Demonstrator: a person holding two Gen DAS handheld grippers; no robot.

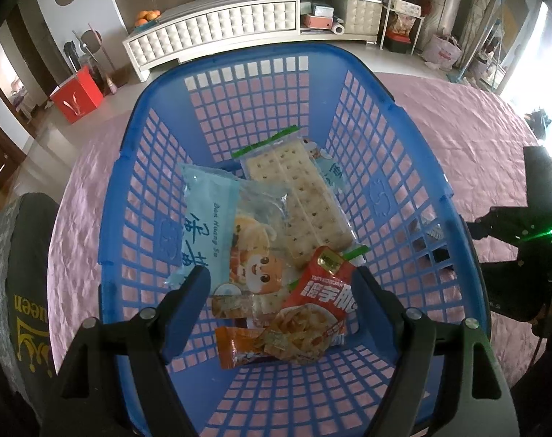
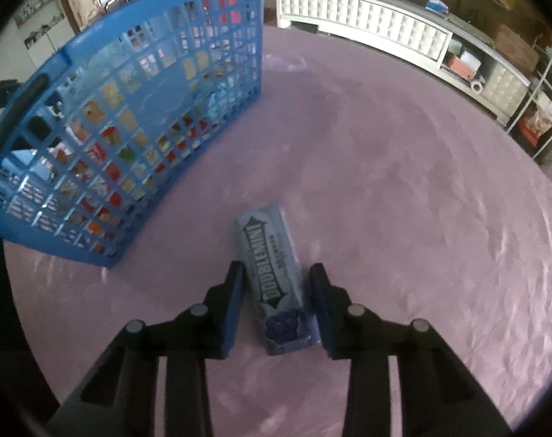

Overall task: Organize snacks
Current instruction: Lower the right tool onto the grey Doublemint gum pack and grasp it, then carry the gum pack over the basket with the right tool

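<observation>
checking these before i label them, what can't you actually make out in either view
- Left wrist view: the orange packet in the blue basket is partly under the red packet, so its label is unreadable.
- Left wrist view: the cracker pack covers most of a pale blue packet behind it.
- Right wrist view: the basket's mesh wall breaks the snacks inside into fragments.
- Right wrist view: whether the right gripper fingers touch the gum pack; blur hides the contact.

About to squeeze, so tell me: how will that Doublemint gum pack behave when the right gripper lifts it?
The gum pack looks like a flat, boxy carton, so probably stiff and unlikely to roll. Its wrapper seems glossy, so the right gripper, open astride it, might slip. Likely light.
</observation>
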